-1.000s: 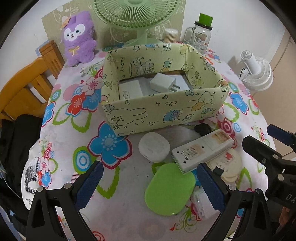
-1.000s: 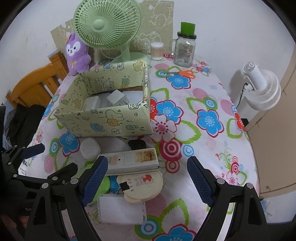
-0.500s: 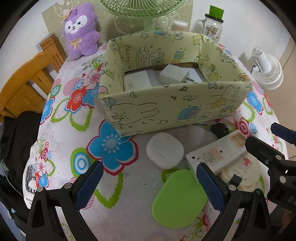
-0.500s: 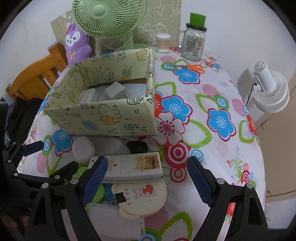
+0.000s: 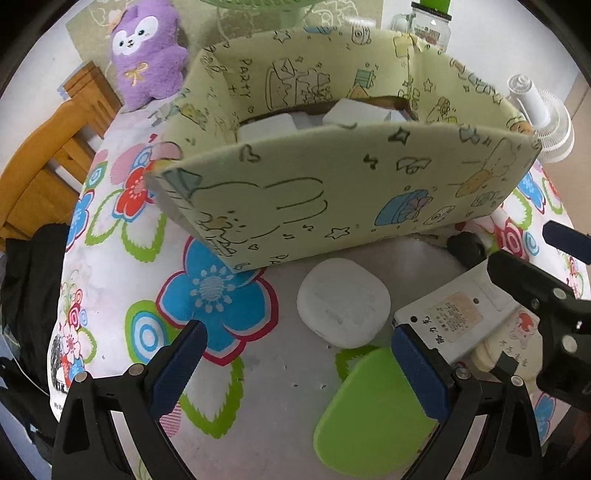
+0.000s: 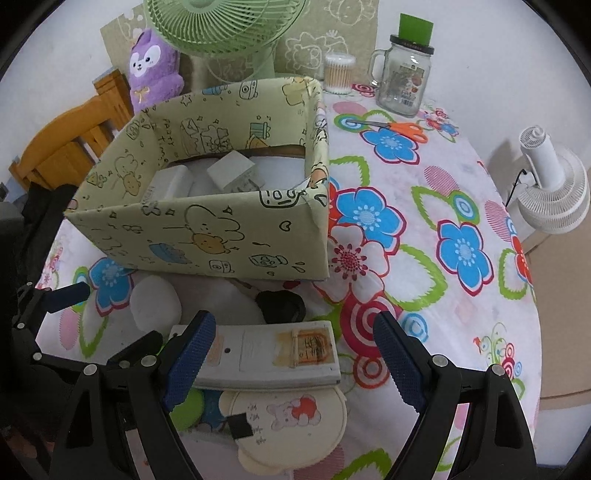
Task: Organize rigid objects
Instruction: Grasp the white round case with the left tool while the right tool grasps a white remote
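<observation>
A pale green cartoon-print box stands on the flowered tablecloth and holds white adapters. In front of it lie a white rounded case, a white remote-like block, a green oval lid, a cream bear-shaped case and a black key fob. My left gripper is open, low over the table just before the white case. My right gripper is open, its jaws straddling the remote-like block.
A green fan, a purple plush, a glass jar with green lid, a cotton swab tub and orange scissors stand behind the box. A wooden chair is at left, a white fan at right.
Both grippers have moved forward and lower toward the box and the objects before it. The jaws stay open; nothing was picked up.
</observation>
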### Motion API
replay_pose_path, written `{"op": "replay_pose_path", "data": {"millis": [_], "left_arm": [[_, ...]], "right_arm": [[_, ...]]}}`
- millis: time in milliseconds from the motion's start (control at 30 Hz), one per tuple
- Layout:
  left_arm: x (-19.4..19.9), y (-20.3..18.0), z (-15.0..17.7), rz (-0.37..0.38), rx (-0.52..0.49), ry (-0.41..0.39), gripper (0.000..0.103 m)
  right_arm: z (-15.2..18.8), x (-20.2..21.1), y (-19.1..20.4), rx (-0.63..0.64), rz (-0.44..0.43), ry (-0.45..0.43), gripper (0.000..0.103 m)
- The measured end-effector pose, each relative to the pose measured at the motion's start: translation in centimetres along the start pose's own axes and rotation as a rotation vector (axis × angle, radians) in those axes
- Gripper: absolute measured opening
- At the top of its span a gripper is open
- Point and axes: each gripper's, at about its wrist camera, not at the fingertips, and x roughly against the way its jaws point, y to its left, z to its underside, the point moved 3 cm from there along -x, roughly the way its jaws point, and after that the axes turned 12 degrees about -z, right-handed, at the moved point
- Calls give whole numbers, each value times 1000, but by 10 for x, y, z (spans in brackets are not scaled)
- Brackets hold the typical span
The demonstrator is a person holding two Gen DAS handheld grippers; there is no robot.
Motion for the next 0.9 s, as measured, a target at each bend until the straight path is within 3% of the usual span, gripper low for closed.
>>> {"op": "replay_pose_path", "data": {"millis": [533,667,767,900], "left_arm": [[-17,4,-10,20,-2,-4,101],[-18,5,-12,34,1,-6,101],[-20,7,-11,40,12,3,100],[-21,5,-12,27,-5,-15,101]], "right_arm": [[-5,-40,0,59,-2,79,75],[-5,-47,0,58,-9,83,66],[-6,-52,1,60,1,84,53],[-7,-54,1,70,-6,77,48]]}}
